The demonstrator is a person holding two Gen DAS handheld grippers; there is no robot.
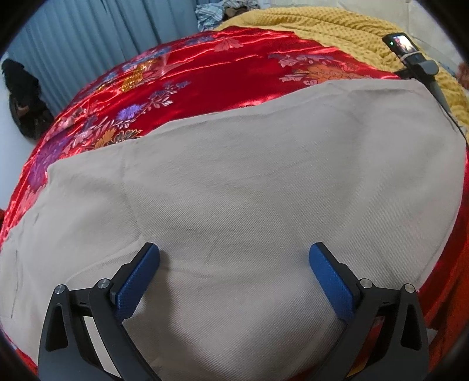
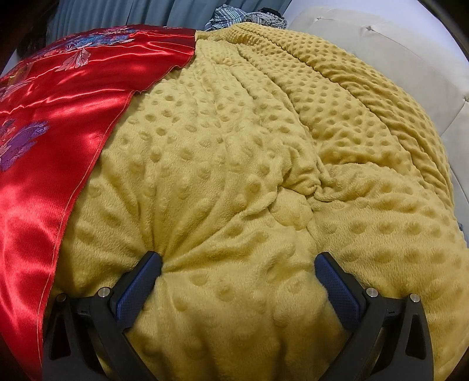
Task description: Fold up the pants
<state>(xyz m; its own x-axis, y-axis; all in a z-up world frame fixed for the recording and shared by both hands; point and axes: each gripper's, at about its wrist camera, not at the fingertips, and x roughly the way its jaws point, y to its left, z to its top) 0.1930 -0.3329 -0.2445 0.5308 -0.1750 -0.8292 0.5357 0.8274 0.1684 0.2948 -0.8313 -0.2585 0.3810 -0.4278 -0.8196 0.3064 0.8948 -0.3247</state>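
Note:
Beige pants (image 1: 249,181) lie spread flat on a red satin cover with flowers (image 1: 205,73), filling most of the left wrist view. My left gripper (image 1: 234,249) hovers just over the near part of the pants, its blue pads wide apart with only flat cloth beneath them. In the right wrist view no pants show. My right gripper (image 2: 239,258) stands open over a yellow dotted blanket (image 2: 249,146), its fingertips sunk into the plush, which bulges up between the jaws and puckers at the left fingertip (image 2: 152,260).
The red cover's edge (image 2: 88,123) overlaps the blanket on the left. A small camera on a stand (image 1: 401,47) sits at the far right. A cream padded headboard (image 2: 381,49), a heap of striped clothes (image 2: 234,17), curtains (image 1: 102,35) and a dark object (image 1: 23,96) lie beyond.

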